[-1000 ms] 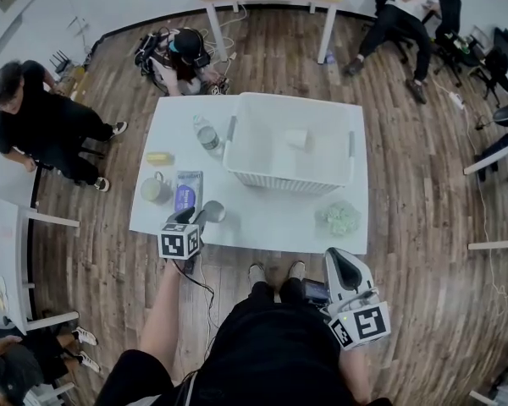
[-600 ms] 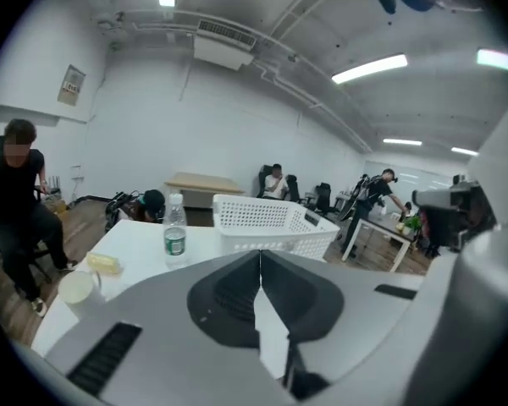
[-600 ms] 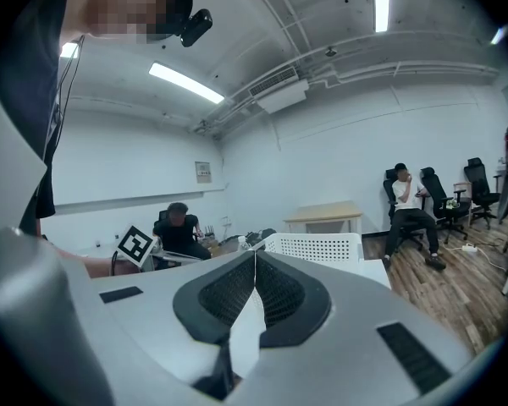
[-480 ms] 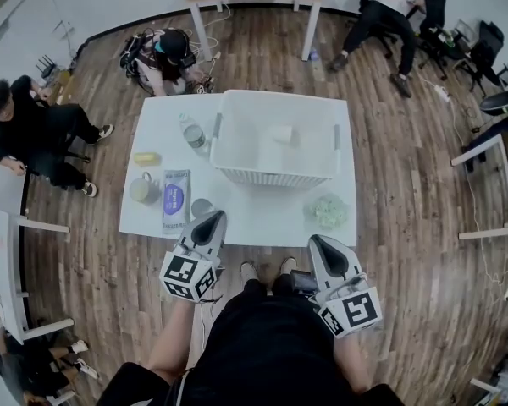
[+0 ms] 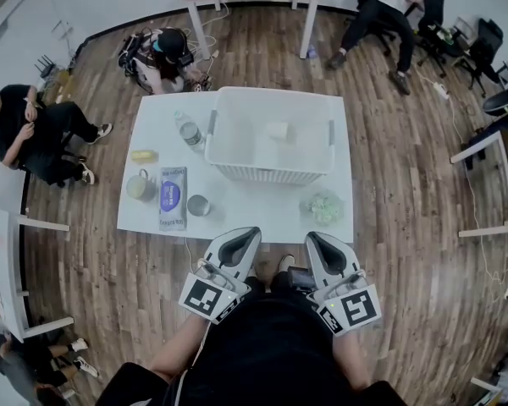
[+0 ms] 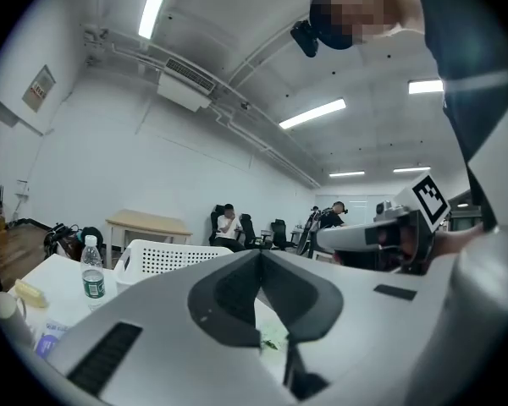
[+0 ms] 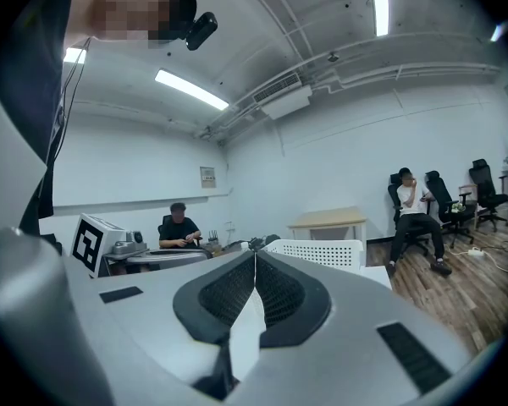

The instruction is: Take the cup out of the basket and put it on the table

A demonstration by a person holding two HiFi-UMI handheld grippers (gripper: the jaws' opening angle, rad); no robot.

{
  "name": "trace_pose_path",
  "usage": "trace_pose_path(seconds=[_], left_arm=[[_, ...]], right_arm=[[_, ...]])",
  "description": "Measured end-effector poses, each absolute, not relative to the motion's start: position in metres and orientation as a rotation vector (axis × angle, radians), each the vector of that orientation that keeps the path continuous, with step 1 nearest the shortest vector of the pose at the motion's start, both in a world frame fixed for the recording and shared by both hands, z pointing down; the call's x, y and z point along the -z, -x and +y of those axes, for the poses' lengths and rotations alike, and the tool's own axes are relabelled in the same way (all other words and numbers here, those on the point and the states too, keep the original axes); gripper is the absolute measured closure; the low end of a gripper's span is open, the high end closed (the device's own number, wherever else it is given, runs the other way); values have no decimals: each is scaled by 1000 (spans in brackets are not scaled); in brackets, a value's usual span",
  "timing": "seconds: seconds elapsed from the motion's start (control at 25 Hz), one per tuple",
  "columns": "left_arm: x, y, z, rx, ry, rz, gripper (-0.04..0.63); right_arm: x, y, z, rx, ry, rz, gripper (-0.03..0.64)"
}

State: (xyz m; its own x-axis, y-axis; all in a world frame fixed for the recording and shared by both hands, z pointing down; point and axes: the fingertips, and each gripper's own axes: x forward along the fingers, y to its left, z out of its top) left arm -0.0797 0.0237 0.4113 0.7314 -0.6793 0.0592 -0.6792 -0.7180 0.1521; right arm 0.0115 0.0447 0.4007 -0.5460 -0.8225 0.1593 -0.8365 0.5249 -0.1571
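the cup (image 5: pixel 199 205) is out of the basket and on the white table (image 5: pixel 262 220), seen from above as a small round grey shape near the table's front edge, just beside the right edge of a flat packet with a purple patch (image 5: pixel 173 197). neither gripper touches it. the white basket (image 5: pixel 271 174) sits behind and to the right of the cup, toward the far side of the table, with a small pale object (image 5: pixel 278 132) lying inside it; what that object is cannot be told. left of the packet stands a pale mug (image 5: pixel 140 185), beyond it lies a small yellow item (image 5: pixel 144 156), and a clear water bottle (image 5: pixel 189 131) stands against the basket's left side. a crumpled green thing (image 5: pixel 323 206) lies on the table in front of the basket's right corner. the left gripper (image 5: pixel 250 232) is off the table, close in front of the person's body, well apart from the cup; in the left gripper view its jaws meet tip to tip with nothing between them (image 6: pixel 260 252). the right gripper (image 5: pixel 311 238) is held beside it at about the same level, and the right gripper view shows its jaws pressed together and empty too (image 7: pixel 255 254). both point toward the table's near edge. around the table is a wood floor (image 5: pixel 406 167), with a seated person in black (image 5: pixel 34 134) off to the left.
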Motion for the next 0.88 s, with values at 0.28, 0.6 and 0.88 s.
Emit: trace_pose_path(seconds=[0.28, 0.6, 0.88], left_arm=[[-405, 76, 21, 13, -2758, -1110, 586], [-411, 63, 10, -80, -2762, -1107, 584], [-422, 39, 10, -132, -2726, -1147, 579]], right_arm=[[-403, -18, 45, -339, -1458, -2692, 592], [-404, -32, 49, -351, -1459, -2701, 592], [-409, -57, 47, -376, -1439, -2726, 592]])
